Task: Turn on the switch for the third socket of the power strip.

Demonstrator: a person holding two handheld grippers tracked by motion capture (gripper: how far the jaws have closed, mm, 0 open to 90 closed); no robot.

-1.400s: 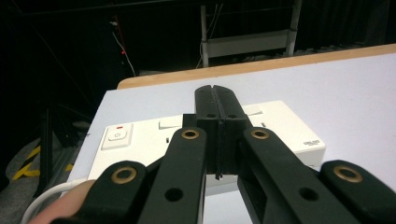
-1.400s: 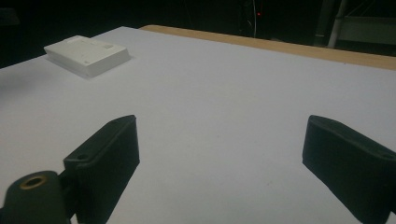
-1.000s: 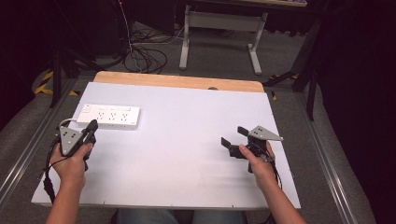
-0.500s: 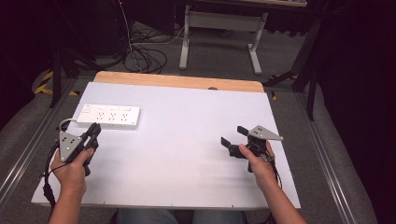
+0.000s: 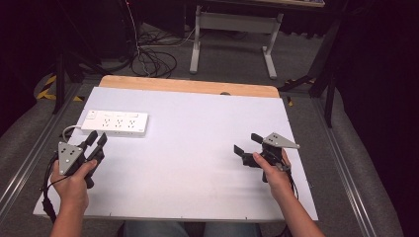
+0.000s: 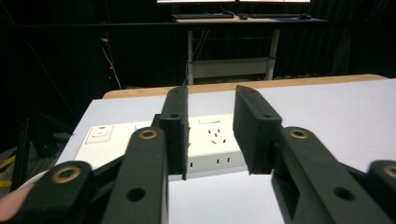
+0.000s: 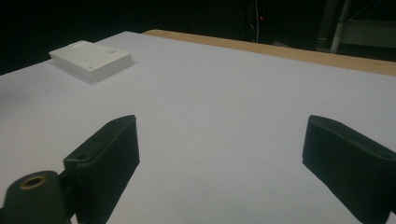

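A white power strip (image 5: 114,122) lies flat at the back left of the white table (image 5: 197,158). My left gripper (image 5: 96,139) hovers just in front of its left end, pointing at it. Its jaws have just been opening and stand apart with nothing between them. In the left gripper view the power strip (image 6: 205,140) shows through the gap of the left gripper (image 6: 212,98). My right gripper (image 5: 247,143) rests at the right side, open wide and empty, aimed left across the table. The right gripper view has the power strip (image 7: 91,59) far off beyond the right gripper (image 7: 222,135).
The strip's white cord (image 5: 69,129) curls off its left end toward the table edge. A wooden strip (image 5: 188,86) borders the far side. Beyond it stand a metal desk frame (image 5: 232,34) and loose cables (image 5: 148,59) on the floor.
The left gripper's jaws went from shut to parted, and that hand drew back slightly toward the near edge. The right hand has not moved.
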